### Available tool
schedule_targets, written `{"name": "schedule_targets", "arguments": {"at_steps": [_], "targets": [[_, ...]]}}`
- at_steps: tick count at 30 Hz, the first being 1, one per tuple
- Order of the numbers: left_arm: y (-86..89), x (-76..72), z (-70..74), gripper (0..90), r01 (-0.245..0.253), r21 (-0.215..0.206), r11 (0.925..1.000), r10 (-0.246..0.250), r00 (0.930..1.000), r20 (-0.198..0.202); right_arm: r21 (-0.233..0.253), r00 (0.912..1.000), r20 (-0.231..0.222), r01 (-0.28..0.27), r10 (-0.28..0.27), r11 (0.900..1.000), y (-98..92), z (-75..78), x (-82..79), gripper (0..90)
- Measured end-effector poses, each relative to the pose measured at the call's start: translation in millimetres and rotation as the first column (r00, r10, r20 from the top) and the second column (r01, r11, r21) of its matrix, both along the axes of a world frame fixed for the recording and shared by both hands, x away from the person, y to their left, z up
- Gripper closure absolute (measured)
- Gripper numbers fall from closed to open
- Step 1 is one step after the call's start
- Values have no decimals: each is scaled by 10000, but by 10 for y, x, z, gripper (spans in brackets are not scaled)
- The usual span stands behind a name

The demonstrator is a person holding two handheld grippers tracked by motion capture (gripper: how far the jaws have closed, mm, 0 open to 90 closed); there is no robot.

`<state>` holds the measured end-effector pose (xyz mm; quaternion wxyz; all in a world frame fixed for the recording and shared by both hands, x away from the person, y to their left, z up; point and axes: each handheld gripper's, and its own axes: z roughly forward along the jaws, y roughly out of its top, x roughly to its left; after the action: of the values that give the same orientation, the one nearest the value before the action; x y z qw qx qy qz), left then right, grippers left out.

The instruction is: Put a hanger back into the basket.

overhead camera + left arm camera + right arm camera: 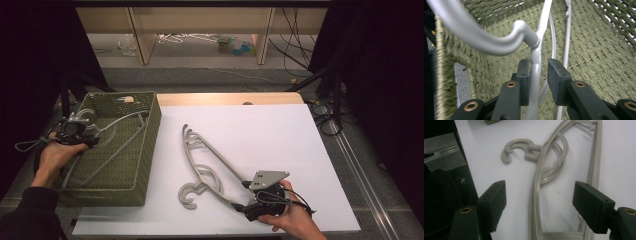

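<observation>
A green woven basket (pixel 151 131) stands at the table's left with grey wire-like hangers (pixel 118 145) lying in it. My left gripper (pixel 92 140) reaches in over the basket's left rim. In the left gripper view it (pixel 539 65) is open with a grey hanger's bar (pixel 535 57) between the jaws, touching the left pad only. Two stacked grey plastic hangers (pixel 210 156) lie on the white table, hooks (pixel 187 195) toward the front. My right gripper (pixel 244 196) sits at their near end, wide open (pixel 540 195), its jaws on either side of the hangers' arms (pixel 537 182).
The white table top (pixel 270 130) stretches to the right of the hangers. The basket's woven floor (pixel 599 62) lies under the left gripper. Wooden shelf legs (pixel 140 35), loose hangers and cables lie on the floor behind; dark stands flank the table.
</observation>
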<state>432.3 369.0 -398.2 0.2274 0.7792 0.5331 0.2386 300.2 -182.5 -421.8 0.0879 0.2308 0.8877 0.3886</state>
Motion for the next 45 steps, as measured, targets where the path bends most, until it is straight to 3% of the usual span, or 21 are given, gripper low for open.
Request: {"name": "schedule_targets", "arguments": {"at_steps": [6,8,11,13,17,20,22,25,26,29,30,32,33,34,36,38,39,40,41,42,45], "targets": [[55,-73,67,509,-844,-203,9962,854,9949,542,33,9999,65,112,-112,9999,-9,-6,8,282],[58,-125,93,468,-851,-556,9948,888,9937,686,45,9999,89,108,-109,9999,-11,-6,9,282],[9,-262,177,400,-770,-1141,9905,913,9878,1259,84,9999,61,153,-154,9998,-6,-17,14,282],[-71,-392,269,377,-668,-2048,9765,1068,9758,1910,145,9999,79,100,-101,9998,4,-24,19,282],[-288,-577,354,338,136,-2797,9600,617,9640,2585,378,9995,181,237,-244,9990,19,-32,33,266],[-465,-703,375,310,764,-3414,9368,335,9518,3048,605,9991,158,388,-398,9974,21,-44,55,251],[-575,-771,370,293,1090,-3537,9290,163,9426,3334,762,9987,153,475,-488,9960,27,-53,59,240],[-816,-895,341,257,1834,-3778,9076,-320,9272,3733,835,9978,163,624,-640,9945,39,-71,64,220],[-849,-912,337,243,1970,-3822,9028,-431,9259,3754,858,9979,147,616,-631,9944,42,-78,69,221],[-1074,-1025,307,243,2787,-4301,8587,-1018,9153,3898,859,9979,113,624,-636,9943,43,-87,71,222],[-1149,-1066,294,243,2992,-4351,8492,-1151,9090,4005,882,9978,147,627,-642,9941,38,-92,73,222],[-1285,-1140,262,237,3381,-4281,8381,-1467,8955,4201,917,9975,89,695,-706,9934,29,-94,75,222],[-1360,-1184,238,231,3631,-4307,8262,-1657,8874,4303,920,9974,76,707,-717,9932,25,-95,79,222],[-1402,-1212,226,230,3698,-4379,8195,-1725,8877,4269,945,9972,45,740,-748,9928,24,-96,79,222],[-1499,-1276,185,224,4035,-4440,8000,-1963,8754,4417,959,9971,40,754,-762,9925,29,-97,78,223],[-1587,-1355,138,218,4325,-4228,7964,-2169,8568,4679,977,9971,74,741,-752,9924,42,-97,70,224],[-1611,-1375,126,200,4426,-4203,7921,-2280,8533,4689,973,9979,76,629,-640,9933,47,-98,73,224],[-1639,-1398,116,191,4556,-4112,7896,-2406,8462,4755,958,9980,71,612,-622,9935,51,-100,72,224],[-1665,-1417,102,187,4686,-4103,7824,-2455,8374,4883,892,9978,65,658,-666,9938,52,-105,70,225],[-1688,-1445,93,185,4722,-3945,7883,-2492,8312,4970,849,9975,62,696,-704,9940,52,-115,71,225],[-1747,-1485,31,185,4732,-4002,7848,-2427,8288,5041,755,9972,-34,747,-747,9943,57,-152,79,225]]}}
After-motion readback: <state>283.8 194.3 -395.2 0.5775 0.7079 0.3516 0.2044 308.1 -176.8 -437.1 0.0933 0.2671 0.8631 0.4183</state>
